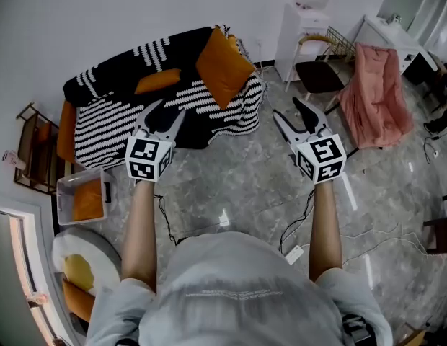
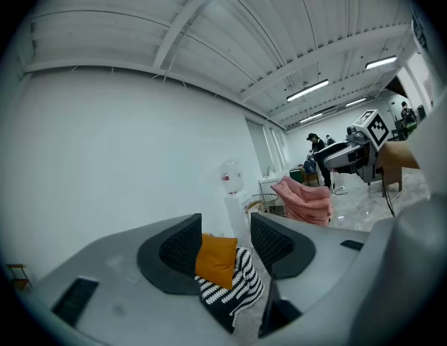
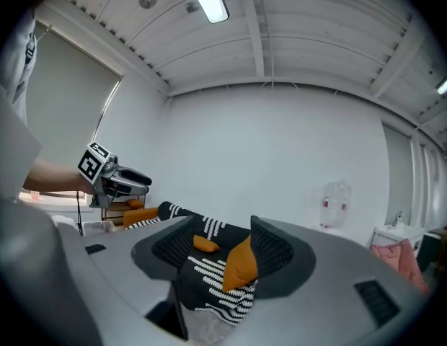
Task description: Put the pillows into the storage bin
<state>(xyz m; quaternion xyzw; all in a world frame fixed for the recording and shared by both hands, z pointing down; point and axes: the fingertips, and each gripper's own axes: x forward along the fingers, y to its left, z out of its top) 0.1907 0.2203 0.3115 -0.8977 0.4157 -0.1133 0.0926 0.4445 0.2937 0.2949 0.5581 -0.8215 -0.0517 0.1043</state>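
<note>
Both jaws released, pillows ahead on the sofa.
My left hand-held gripper [image 1: 166,114] and right hand-held gripper [image 1: 286,109] hang spread and empty, well short of the striped throw [image 1: 130,117]. On it a large square orange pillow [image 1: 223,67] stands propped on a corner, with a small flat orange pillow [image 1: 157,81] beside it. Only the head view shows the clear storage bin [image 1: 65,189], with another orange pillow [image 1: 89,200] inside. The left gripper view frames just the large pillow; the right gripper view catches both.
</note>
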